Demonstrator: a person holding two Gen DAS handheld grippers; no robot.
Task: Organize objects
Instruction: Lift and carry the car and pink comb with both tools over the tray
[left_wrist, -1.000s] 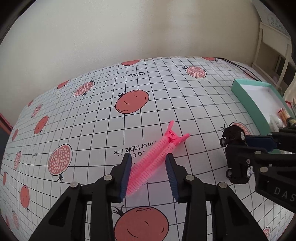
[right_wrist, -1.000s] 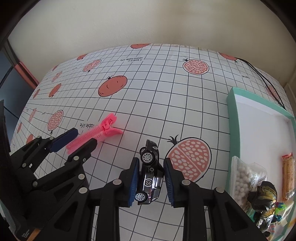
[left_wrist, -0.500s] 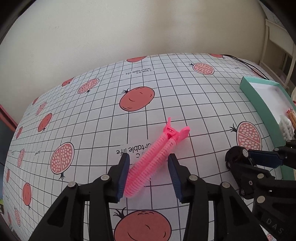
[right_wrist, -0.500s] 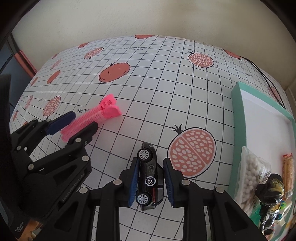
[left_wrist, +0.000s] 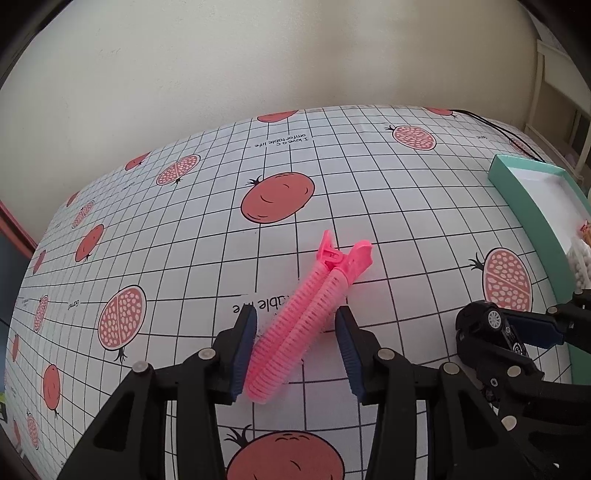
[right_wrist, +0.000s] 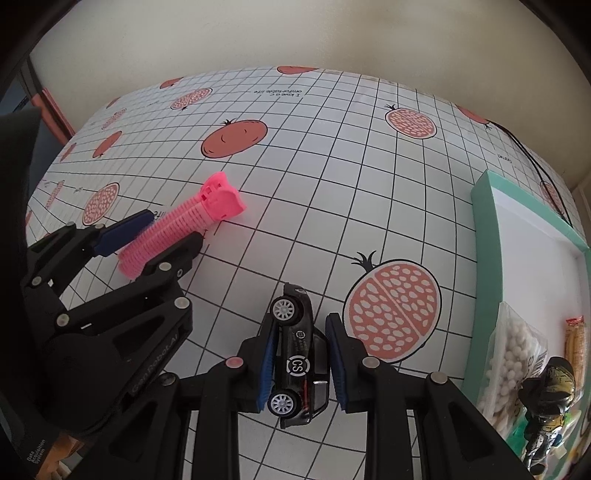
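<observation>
Pomegranate-print gridded tablecloth (left_wrist: 369, 177) under pink hair clip (left_wrist: 306, 314), teal tray (right_wrist: 487, 236).

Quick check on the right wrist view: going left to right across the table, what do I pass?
Left gripper around the pink hair clip → black toy car between the right gripper fingers → big pomegranate print → teal tray → bag of white beads → dark figurine.

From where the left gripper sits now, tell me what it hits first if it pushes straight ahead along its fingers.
The pink hair clip. It already lies between the open fingers of the left gripper, slanting ahead to the right, so going forward would run along it; the right finger likely meets its side first. Beyond is bare tablecloth.
</observation>
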